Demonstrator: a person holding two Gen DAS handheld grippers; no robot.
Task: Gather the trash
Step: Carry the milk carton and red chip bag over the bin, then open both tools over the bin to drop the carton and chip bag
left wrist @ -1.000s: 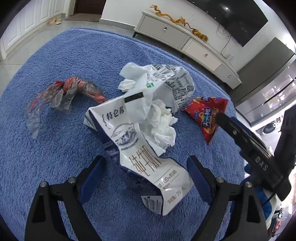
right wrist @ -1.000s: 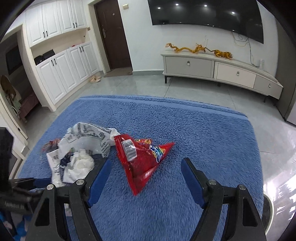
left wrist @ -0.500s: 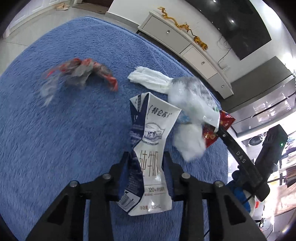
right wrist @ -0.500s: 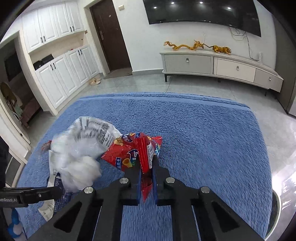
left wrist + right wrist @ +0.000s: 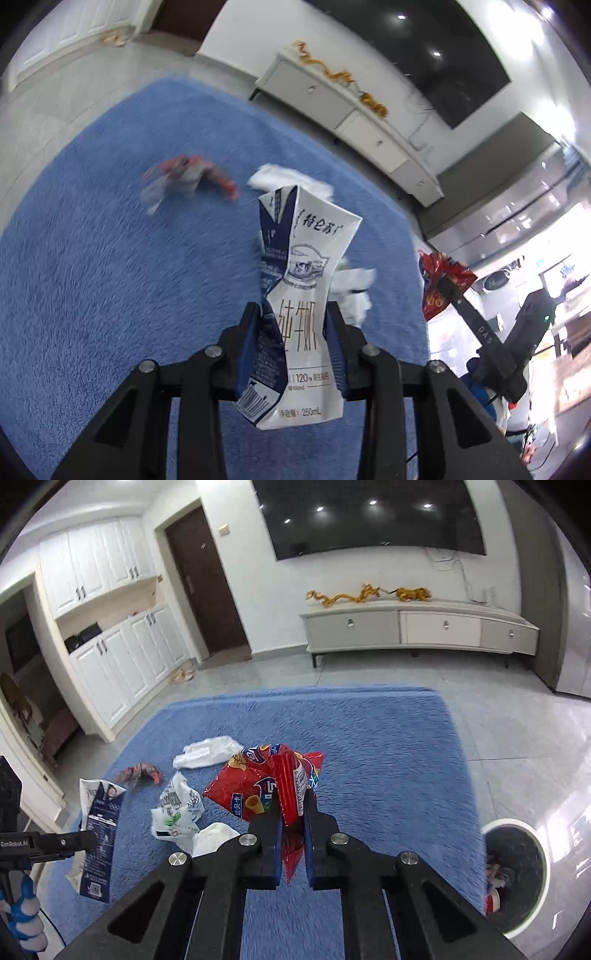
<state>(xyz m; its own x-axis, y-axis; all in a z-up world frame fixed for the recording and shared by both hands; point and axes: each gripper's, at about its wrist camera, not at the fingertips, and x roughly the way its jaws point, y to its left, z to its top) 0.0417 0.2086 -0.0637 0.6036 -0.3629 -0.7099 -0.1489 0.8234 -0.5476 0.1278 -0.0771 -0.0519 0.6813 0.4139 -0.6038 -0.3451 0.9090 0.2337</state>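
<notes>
The left gripper (image 5: 293, 325) is clamped on a flattened white-and-navy milk carton (image 5: 299, 295). The carton stands nearly upright between the two pads, its creased top above the fingertips and its lower edge hanging below them, clear of the blue rug (image 5: 92, 295).

The right gripper (image 5: 293, 814) is clamped on a red snack bag (image 5: 266, 786). A pinched fold of the bag sits between the pads, which are almost together; the rest of the bag fans out to the left and above the fingertips, and a narrow point of it hangs below them.

Items lying on the rug, as seen from the right wrist camera:
- a printed white plastic bag (image 5: 177, 806), just left of the snack bag;
- a wad of white tissue (image 5: 212, 836), touching that plastic bag on its near side;
- a plain white bag (image 5: 207, 751), farther back;
- a crumpled red-and-clear wrapper (image 5: 138, 771), to the left of the plain bag.

A round bin (image 5: 517, 875) with a white rim stands on the tiled floor at the rug's right edge, with trash visible inside.
</notes>
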